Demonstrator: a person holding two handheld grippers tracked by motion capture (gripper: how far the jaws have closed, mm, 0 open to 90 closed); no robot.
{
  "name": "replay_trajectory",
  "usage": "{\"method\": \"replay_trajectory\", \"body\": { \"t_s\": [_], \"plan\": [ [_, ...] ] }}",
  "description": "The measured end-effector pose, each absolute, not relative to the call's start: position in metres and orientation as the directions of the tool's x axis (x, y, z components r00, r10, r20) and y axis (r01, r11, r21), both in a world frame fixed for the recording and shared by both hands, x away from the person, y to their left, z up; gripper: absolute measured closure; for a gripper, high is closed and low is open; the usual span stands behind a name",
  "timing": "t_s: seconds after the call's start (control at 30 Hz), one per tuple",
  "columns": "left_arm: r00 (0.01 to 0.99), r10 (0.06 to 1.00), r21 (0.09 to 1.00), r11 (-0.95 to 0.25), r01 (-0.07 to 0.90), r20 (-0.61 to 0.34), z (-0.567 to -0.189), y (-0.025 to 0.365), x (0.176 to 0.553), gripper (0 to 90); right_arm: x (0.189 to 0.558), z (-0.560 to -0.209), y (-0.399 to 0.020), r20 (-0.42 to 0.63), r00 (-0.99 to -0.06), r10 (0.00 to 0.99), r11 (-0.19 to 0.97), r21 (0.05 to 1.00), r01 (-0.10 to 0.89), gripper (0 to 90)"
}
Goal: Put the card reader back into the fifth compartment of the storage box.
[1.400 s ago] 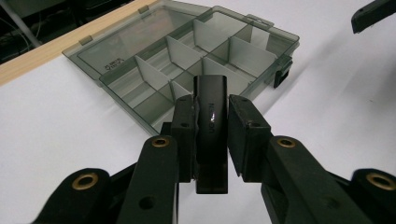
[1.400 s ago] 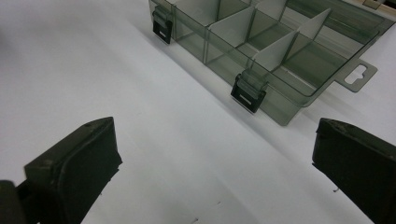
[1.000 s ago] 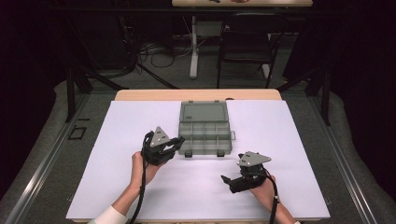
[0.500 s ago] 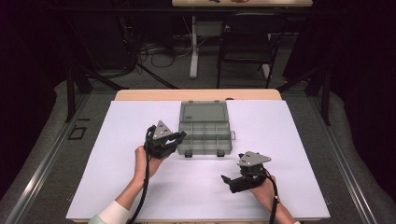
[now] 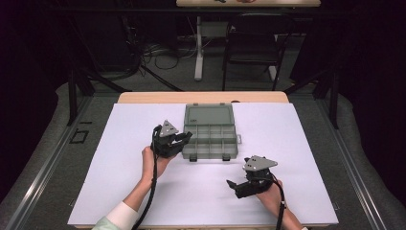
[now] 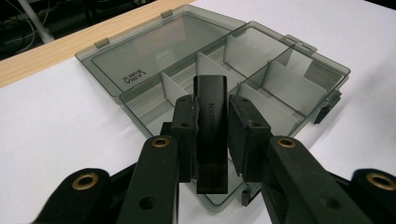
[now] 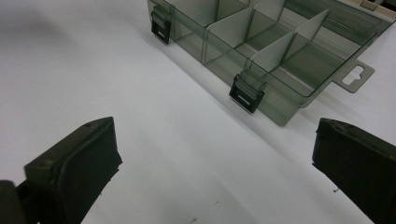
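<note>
Looking down from the high view, the left gripper (image 5: pixel 178 140) hangs at the near left corner of the organiser box (image 5: pixel 210 140), which lies open on the white table cover (image 5: pixel 105 163) with its lid folded flat behind it; the right gripper (image 5: pixel 238 186) rests low on the cover, well apart from the box, toward the near right. From the left gripper view, its jaws are clamped on a small black block (image 6: pixel 211 133), a smooth, hard-looking plastic piece with rounded edges and faint embossed lettering down its face, held upright over the near compartments. It looks light and rigid, so a squeeze on its two flat sides, as now, should hold; the glossy face could slip if the grip eased. The box is thin smoky translucent plastic with pale dividers (image 6: pixel 212 69), probably light enough to skid if nudged. From the right gripper view, the jaws stand wide apart with nothing between them, bare white cover below, and the box front with its two dark latches (image 7: pixel 246 94) and a hang tab (image 7: pixel 355 74) lies beyond.
</note>
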State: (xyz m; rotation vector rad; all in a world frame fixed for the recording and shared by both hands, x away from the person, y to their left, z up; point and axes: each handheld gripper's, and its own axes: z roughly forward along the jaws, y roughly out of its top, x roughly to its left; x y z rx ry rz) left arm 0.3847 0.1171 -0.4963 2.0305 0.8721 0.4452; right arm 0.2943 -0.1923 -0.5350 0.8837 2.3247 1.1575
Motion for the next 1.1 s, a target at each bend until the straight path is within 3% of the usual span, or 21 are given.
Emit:
{"method": "replay_trajectory", "body": {
  "t_s": [1.1],
  "plan": [
    [0.695, 0.714, 0.794, -0.374, 0.479, -0.083, -0.518, 0.107, 0.398, 73.0, 0.294, -0.535, -0.192, -0.075, -0.724, 0.685, 0.466, 0.810, 0.356, 0.0]
  ]
}}
